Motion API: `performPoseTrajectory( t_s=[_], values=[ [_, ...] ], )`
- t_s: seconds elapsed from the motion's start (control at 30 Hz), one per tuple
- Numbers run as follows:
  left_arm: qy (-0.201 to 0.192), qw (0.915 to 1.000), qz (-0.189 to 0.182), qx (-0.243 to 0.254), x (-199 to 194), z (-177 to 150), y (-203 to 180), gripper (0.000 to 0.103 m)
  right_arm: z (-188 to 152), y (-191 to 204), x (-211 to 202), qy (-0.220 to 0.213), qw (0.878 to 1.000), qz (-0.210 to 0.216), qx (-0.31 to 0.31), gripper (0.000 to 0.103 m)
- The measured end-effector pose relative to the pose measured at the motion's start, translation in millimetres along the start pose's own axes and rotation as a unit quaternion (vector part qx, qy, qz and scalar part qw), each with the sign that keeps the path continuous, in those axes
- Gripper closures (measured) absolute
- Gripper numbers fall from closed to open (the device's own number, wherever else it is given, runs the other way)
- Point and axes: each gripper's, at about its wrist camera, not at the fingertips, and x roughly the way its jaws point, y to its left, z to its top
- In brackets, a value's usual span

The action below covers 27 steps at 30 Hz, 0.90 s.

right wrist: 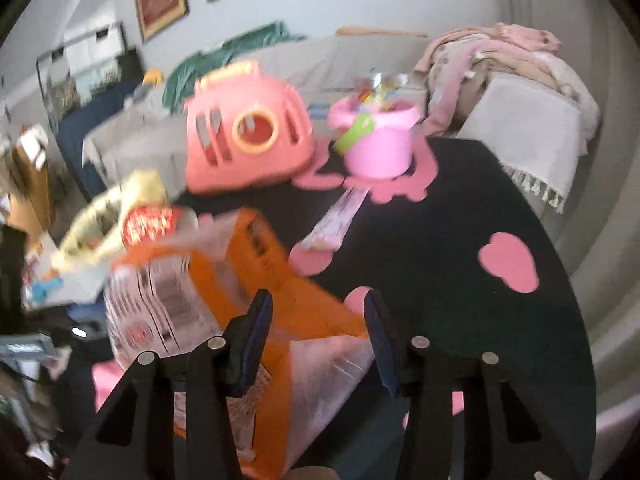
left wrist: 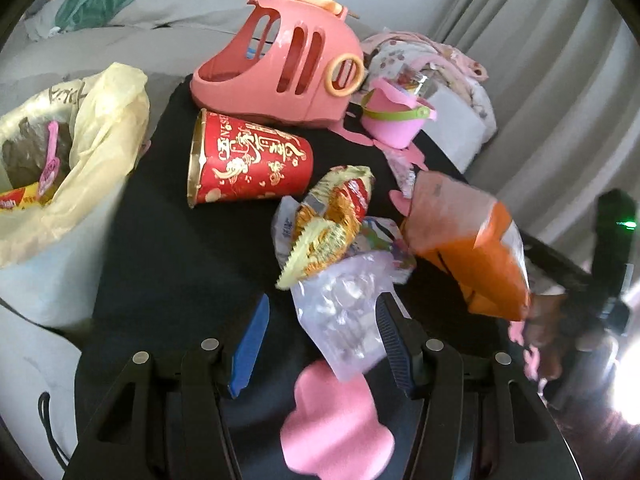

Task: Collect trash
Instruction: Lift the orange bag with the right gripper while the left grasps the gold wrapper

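On the black table [left wrist: 180, 260] a red paper cup [left wrist: 252, 164] lies on its side, beside a bundle of gold and red snack wrappers [left wrist: 332, 216]. A clear plastic wrapper [left wrist: 340, 320] reaches down between the blue pads of my left gripper [left wrist: 320, 332], which is open; a gap shows at the left pad. My right gripper [right wrist: 318, 320] is shut on an orange and clear snack bag [right wrist: 240, 280], which looks lifted off the table [right wrist: 460, 300]; the same bag [left wrist: 460, 240] appears at the right in the left wrist view. A yellowish trash bag [left wrist: 100, 128] with wrappers inside stands at the table's left.
A pink toy basket [left wrist: 280, 60] and a pink bucket [left wrist: 394, 120] stand at the table's far side. Pink foam shapes [right wrist: 508, 262] and a long printed packet [right wrist: 340, 220] lie on the tabletop. A grey sofa with clothes is behind.
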Motion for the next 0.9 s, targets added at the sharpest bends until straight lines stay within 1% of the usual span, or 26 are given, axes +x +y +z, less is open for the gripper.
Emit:
performPoseTrajectory(
  t_s=[0.07, 0.13, 0.2, 0.33, 0.37, 0.43, 0.47, 0.53, 0.63, 0.67, 0.7, 0.73, 0.8, 0.83, 0.9],
  values=[
    [0.002, 1.0, 0.005, 0.007, 6, 3, -1, 0.046, 1, -7, -11, -0.018, 1.0, -0.006, 0.006, 0.058],
    [0.005, 0.9999, 0.014, 0.008, 9, 5, 0, 0.046, 2, -12, -16, -0.021, 1.0, -0.019, 0.003, 0.058],
    [0.002, 0.9999, 0.005, 0.013, 1, 7, -2, 0.046, 0, -14, -17, -0.019, 1.0, -0.019, 0.002, 0.058],
    [-0.021, 0.9985, 0.01, 0.05, -21, 8, -13, 0.046, -8, -9, -16, -0.002, 1.0, 0.01, -0.008, 0.058],
    [-0.027, 0.9982, 0.012, 0.051, -26, 8, -12, 0.046, -9, -7, -12, 0.008, 1.0, 0.023, -0.006, 0.059],
    [-0.04, 0.9984, 0.012, 0.038, -37, 10, -7, 0.046, -13, -2, -3, 0.021, 0.999, 0.047, 0.007, 0.058],
    [-0.046, 0.9983, 0.012, 0.032, -41, 12, -5, 0.046, -15, 0, 2, 0.026, 0.998, 0.056, 0.014, 0.056],
    [-0.06, 0.9977, 0.013, 0.028, -48, 14, -2, 0.046, -18, 6, 10, 0.038, 0.997, 0.061, 0.019, 0.056],
    [-0.061, 0.9972, 0.021, 0.038, -49, 16, -2, 0.046, -25, 15, 23, 0.061, 0.996, 0.068, 0.021, 0.056],
    [-0.059, 0.9972, 0.022, 0.04, -48, 17, -2, 0.046, -28, 18, 26, 0.071, 0.995, 0.072, 0.018, 0.057],
    [-0.057, 0.9973, 0.022, 0.042, -46, 16, -3, 0.046, -31, 20, 27, 0.076, 0.995, 0.065, 0.011, 0.062],
    [-0.054, 0.9974, 0.021, 0.044, -43, 17, -4, 0.046, -33, 22, 26, 0.071, 0.996, 0.058, 0.005, 0.066],
    [-0.051, 0.9972, 0.022, 0.05, -39, 18, -9, 0.046, -34, 19, 18, 0.056, 0.996, 0.063, 0.004, 0.078],
    [-0.049, 0.9971, 0.022, 0.054, -36, 18, -12, 0.046, -32, 14, 11, 0.043, 0.997, 0.069, 0.011, 0.082],
    [-0.049, 0.9967, 0.025, 0.06, -29, 20, -18, 0.046, -27, 5, -1, 0.018, 0.997, 0.065, 0.022, 0.086]
  ],
)
